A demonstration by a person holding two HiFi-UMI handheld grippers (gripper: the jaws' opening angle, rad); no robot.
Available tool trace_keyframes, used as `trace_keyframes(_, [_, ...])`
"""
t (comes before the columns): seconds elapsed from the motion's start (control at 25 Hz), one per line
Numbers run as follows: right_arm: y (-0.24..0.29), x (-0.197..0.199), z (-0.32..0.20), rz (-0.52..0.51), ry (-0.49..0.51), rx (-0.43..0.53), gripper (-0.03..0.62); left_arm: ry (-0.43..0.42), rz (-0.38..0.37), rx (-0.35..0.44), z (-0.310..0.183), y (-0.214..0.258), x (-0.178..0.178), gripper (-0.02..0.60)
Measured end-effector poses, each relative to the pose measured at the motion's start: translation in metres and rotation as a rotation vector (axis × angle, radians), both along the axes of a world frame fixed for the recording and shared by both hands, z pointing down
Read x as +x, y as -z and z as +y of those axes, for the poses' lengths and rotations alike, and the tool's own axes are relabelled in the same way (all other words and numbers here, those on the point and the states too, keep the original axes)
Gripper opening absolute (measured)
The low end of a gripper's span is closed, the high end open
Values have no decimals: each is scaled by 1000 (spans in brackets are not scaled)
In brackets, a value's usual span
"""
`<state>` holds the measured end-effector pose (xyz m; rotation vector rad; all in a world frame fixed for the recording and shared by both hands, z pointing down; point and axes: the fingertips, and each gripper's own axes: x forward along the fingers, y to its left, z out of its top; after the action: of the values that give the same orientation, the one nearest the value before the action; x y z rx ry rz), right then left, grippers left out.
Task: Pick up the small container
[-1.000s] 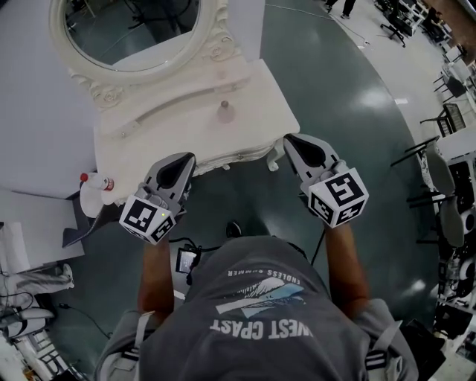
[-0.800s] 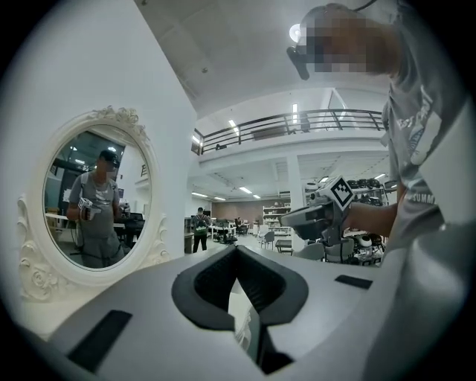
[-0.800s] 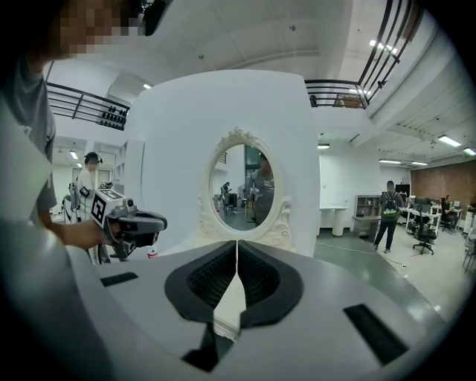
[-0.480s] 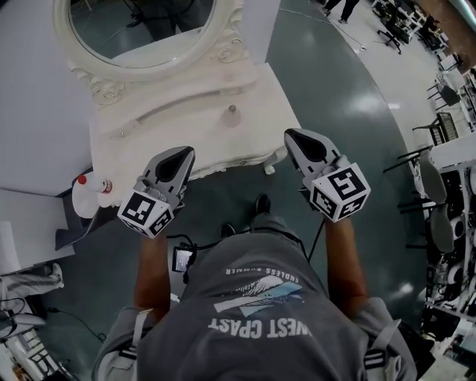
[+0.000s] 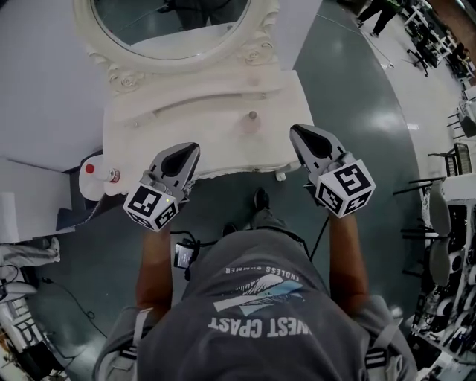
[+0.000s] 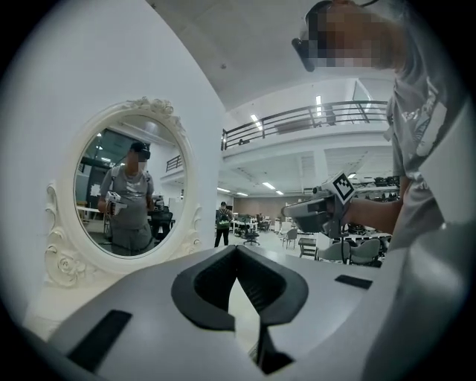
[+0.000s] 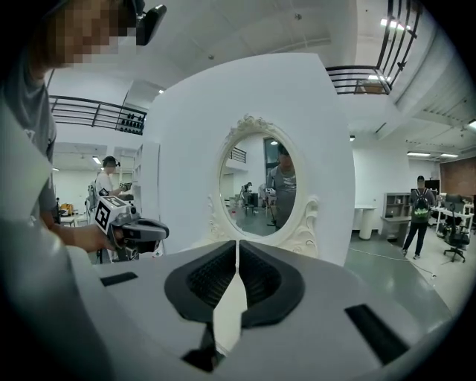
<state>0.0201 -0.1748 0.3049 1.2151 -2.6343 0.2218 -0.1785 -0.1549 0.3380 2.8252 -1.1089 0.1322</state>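
Observation:
The small container (image 5: 252,119), a pale little pot with a dark knob on top, stands on the white vanity table (image 5: 178,130) below the oval mirror (image 5: 175,22). My left gripper (image 5: 189,150) hovers over the table's front edge, left of the container, shut and empty (image 6: 236,251). Over the front right corner, just right of the container, my right gripper (image 5: 297,132) is also shut with nothing in it (image 7: 236,245). Neither gripper view shows the container; both look at the mirror (image 6: 130,193) (image 7: 264,190).
A white bottle with a red cap (image 5: 93,175) sits beside the table's left end, above a grey box (image 5: 74,216). Cables and a small device (image 5: 183,255) lie on the green floor by the person's feet. Office chairs (image 5: 446,216) stand at the far right.
The person has stepped closer to the vanity. Both grippers, earlier short of the table's front edge, now reach over it, and both have stayed shut.

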Motion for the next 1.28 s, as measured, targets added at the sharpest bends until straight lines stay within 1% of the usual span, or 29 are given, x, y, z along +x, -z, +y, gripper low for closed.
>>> trace_keyframes(0.2, [-8,0,-23,1,35,-21,30,22,-6,-22,-19,-13,5,17])
trace_keyframes(0.48, [-20,6,-45,7,54,-52,30,17,-15,-42,-42,-29,20,17])
trace_keyframes(0.88, [-39,21,-65,16,47,-96,31,3,-14,-72,-78,-56,40,18])
trace_keyframes(1.28, [-59,34,-77,21,29,-146,31,-30,-19,-127,-107,-90,62,20])
